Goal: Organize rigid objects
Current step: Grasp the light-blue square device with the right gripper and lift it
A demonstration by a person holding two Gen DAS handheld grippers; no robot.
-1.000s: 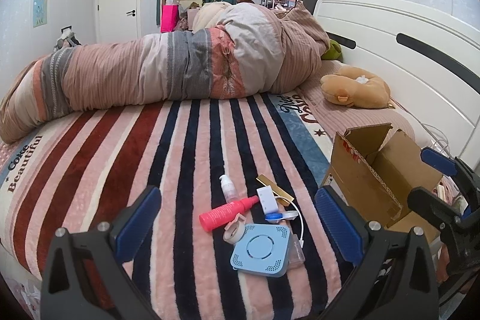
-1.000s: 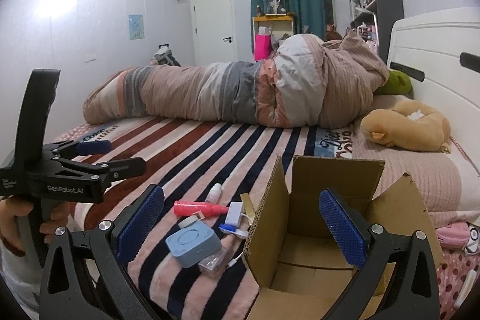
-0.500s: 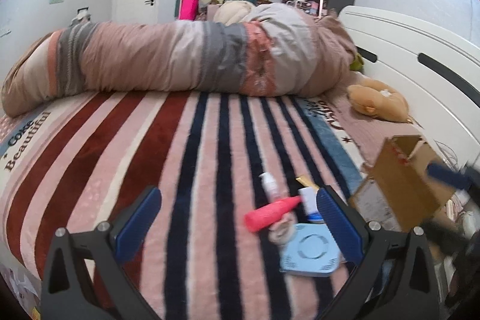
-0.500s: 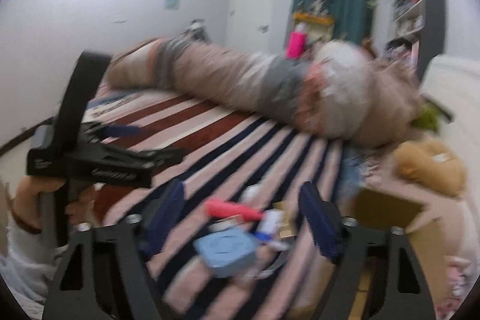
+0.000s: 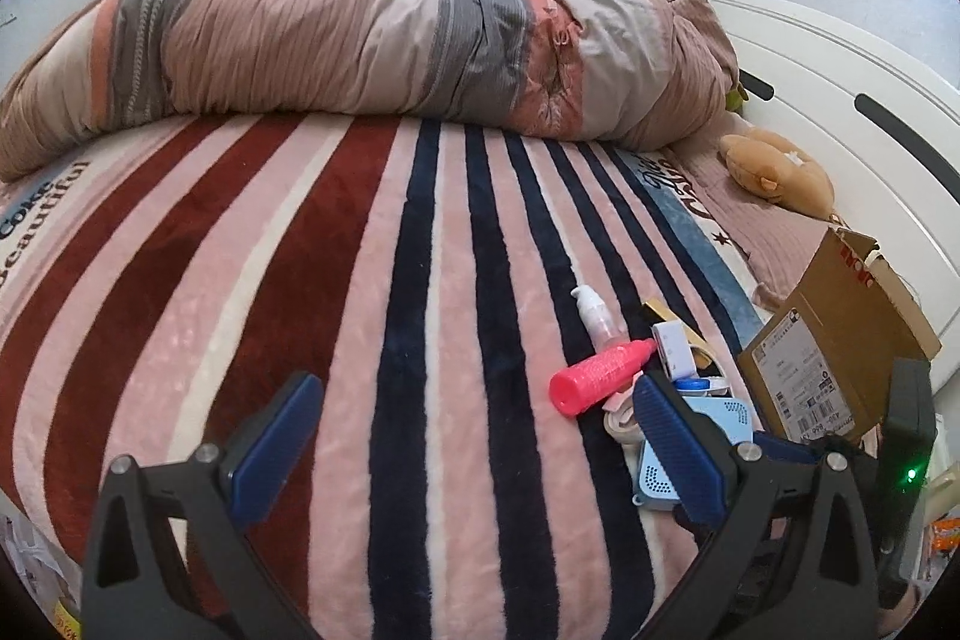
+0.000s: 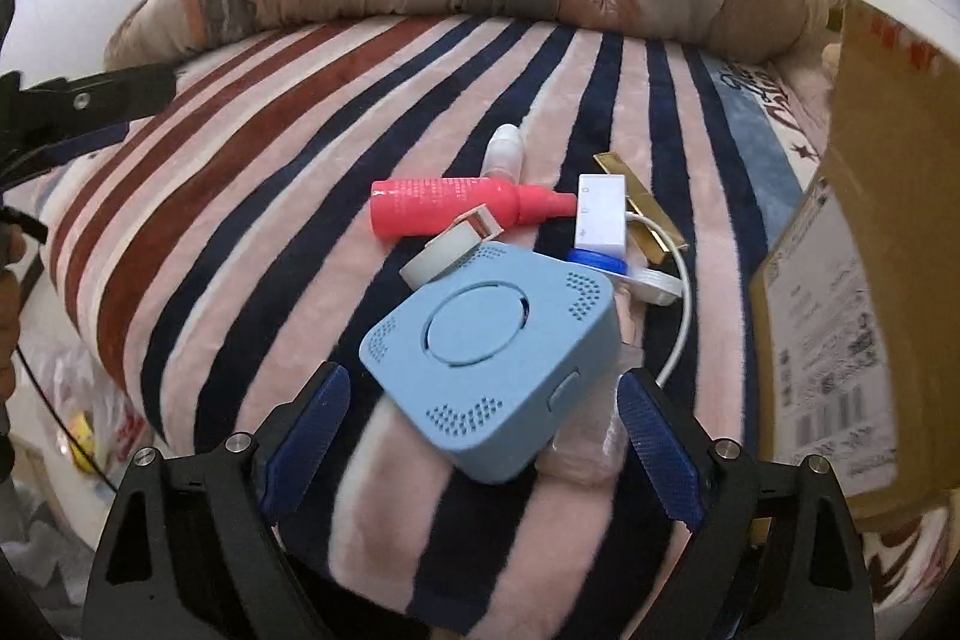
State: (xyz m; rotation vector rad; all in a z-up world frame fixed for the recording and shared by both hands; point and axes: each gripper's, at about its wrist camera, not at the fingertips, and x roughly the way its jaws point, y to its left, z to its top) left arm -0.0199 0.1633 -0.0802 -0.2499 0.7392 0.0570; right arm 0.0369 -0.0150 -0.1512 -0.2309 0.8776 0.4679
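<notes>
A pile of small items lies on the striped blanket: a light blue square device (image 6: pixel 492 352) (image 5: pixel 720 436), a pink bottle (image 6: pixel 444 214) (image 5: pixel 600 376), a clear pump bottle (image 6: pixel 504 148), a white adapter (image 6: pixel 600 214) with its cable, a tape roll (image 6: pixel 444 256) and a gold bar (image 6: pixel 639 199). My right gripper (image 6: pixel 483 439) hangs low over the device. Its jaws are opening, and the device's near corner lies between them, untouched. My left gripper (image 5: pixel 480 442) is open over bare blanket, left of the pile. The open cardboard box (image 6: pixel 840 316) (image 5: pixel 840 334) stands just right of the pile.
A rolled duvet (image 5: pixel 390 52) lies across the far side of the bed. A tan plush toy (image 5: pixel 774 172) rests by the white headboard (image 5: pixel 840 76). The bed's near edge drops to a floor with plastic bags (image 6: pixel 90 418).
The right gripper swung left from above the box and dropped close over the blue device. The left gripper sank and shifted left, so the pile now lies by its right finger.
</notes>
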